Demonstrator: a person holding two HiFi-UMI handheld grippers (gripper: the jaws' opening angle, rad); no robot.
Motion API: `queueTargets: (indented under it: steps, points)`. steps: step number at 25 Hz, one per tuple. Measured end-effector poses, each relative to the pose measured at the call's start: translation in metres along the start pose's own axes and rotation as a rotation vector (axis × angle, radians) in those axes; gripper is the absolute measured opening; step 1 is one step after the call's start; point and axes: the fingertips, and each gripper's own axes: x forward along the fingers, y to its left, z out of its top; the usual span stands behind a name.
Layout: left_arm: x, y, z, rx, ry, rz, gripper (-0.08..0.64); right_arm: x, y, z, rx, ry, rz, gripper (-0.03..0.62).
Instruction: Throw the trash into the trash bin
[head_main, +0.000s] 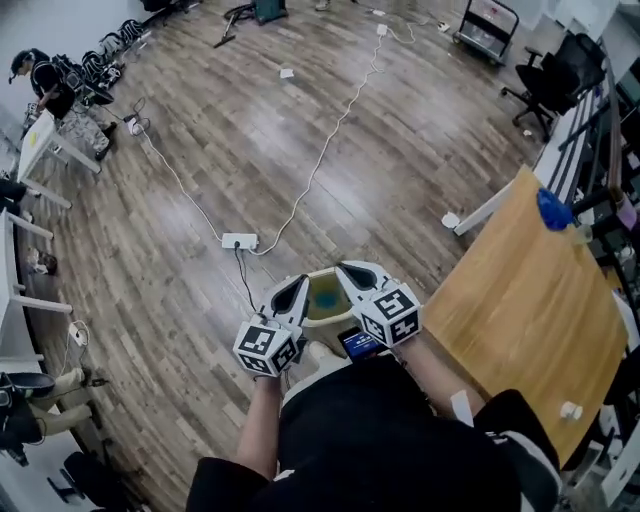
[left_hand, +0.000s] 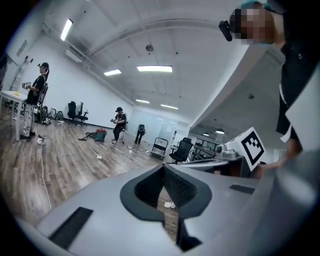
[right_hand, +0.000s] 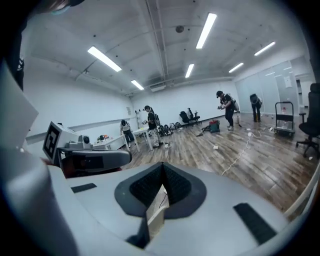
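Observation:
The trash bin, beige with a blue-green inside, stands on the floor right in front of the person, half hidden under both grippers. My left gripper is held over its left rim and my right gripper over its right rim, tips close together. In the left gripper view the left gripper is shut with nothing between its pads. The right gripper is shut too; through the slit behind its pads only pale floor with a dark cable shows. I see no trash in either gripper.
A wooden table with a blue object stands at the right. On the floor ahead lies a power strip with long cables. An office chair and a cart stand far right; people and white tables are at the left.

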Motion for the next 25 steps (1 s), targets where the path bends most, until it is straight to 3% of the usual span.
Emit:
queueTargets:
  steps: [3, 9, 16, 25]
  points:
    - [-0.021, -0.019, 0.026, 0.019, -0.023, 0.022, 0.008, -0.016, 0.014, 0.045, -0.050, -0.097, -0.022, -0.009]
    - [-0.036, -0.038, 0.068, 0.198, -0.077, 0.008, 0.008, -0.036, 0.046, 0.118, -0.147, -0.274, 0.008, -0.009]
    - [-0.040, -0.044, 0.063, 0.165, -0.094, -0.008, 0.008, -0.056, 0.065, 0.112, -0.170, -0.375, 0.004, -0.009]
    - [-0.042, -0.052, 0.058, 0.152, -0.096, -0.032, 0.008, -0.060, 0.068, 0.110, -0.175, -0.366, 0.008, -0.009]
